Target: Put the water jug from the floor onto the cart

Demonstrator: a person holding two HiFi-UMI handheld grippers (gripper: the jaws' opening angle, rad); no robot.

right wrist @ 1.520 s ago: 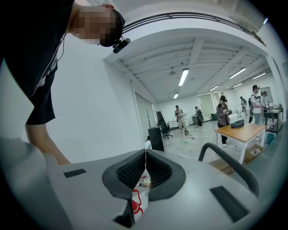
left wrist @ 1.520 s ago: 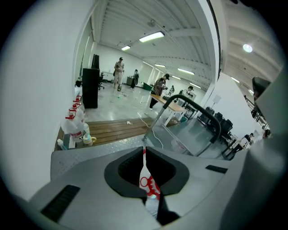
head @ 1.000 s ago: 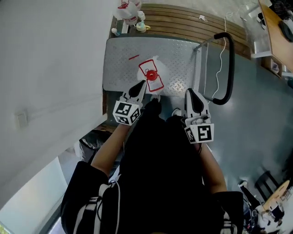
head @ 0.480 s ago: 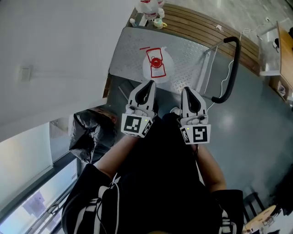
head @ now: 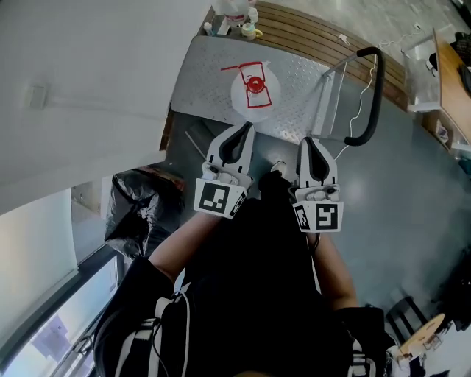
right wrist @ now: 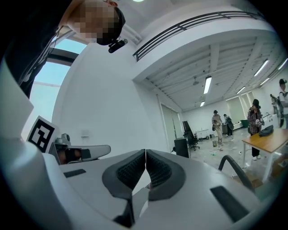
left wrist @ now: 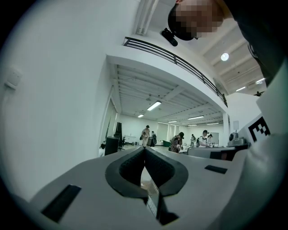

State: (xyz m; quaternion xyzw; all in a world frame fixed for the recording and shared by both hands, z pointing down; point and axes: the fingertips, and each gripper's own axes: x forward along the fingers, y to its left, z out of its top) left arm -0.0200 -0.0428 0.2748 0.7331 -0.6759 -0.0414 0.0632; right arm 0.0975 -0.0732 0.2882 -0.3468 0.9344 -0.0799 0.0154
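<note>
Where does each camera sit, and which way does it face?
Head view: on the person's head, steeply down at the water jug on the cart; arms, left claw, right claw show.
Left gripper view: on the left claw, level along its shut jaws into a hall; right claw's cube at right.
Right gripper view: on the right claw, level; left claw at left.
Shared: cart handle, in head and right gripper views.

At the cart's (head: 199, 81) far edge, the small containers (head: 237, 9) are cut off by the top edge of the head view; their kind cannot be told.
</note>
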